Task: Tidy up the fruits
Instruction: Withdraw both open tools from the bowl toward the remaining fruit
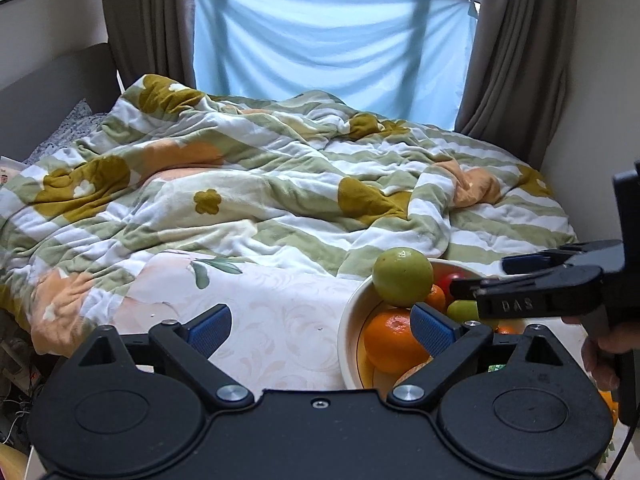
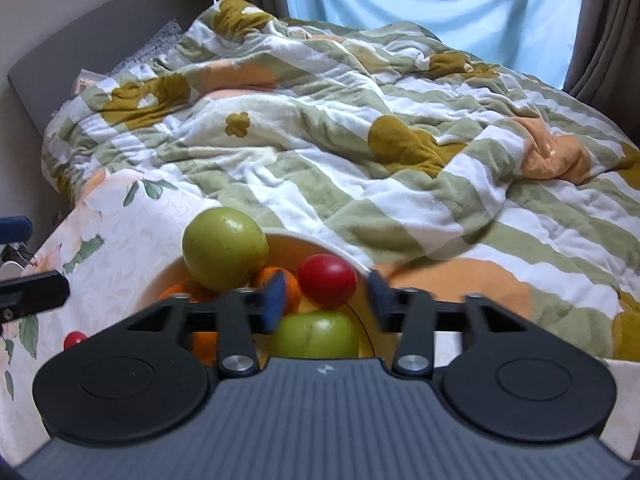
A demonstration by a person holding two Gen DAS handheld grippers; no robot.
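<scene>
A cream bowl [image 1: 346, 322] [image 2: 290, 236] stands on the flowered tablecloth, piled with fruit. A big green apple [image 1: 402, 277] [image 2: 224, 248] sits on top at the rim. Beneath it lie oranges [image 1: 394, 340] [image 2: 294, 286], a red fruit [image 1: 450, 280] [image 2: 327, 285] and a second green apple [image 1: 462, 310] [image 2: 316, 338]. My left gripper [image 1: 322, 328] is open over the cloth just left of the bowl, nothing between its pads. My right gripper [image 2: 326, 300] [image 1: 488, 276] hangs over the bowl, open; the red fruit lies between its blurred pads without touching them.
A small red fruit [image 2: 74, 338] lies on the tablecloth [image 1: 260, 320] left of the bowl, near my left gripper's finger [image 2: 36, 290]. An orange [image 1: 610, 404] shows by the hand at the right edge. Behind the table is a bed with a rumpled striped quilt [image 1: 280, 184].
</scene>
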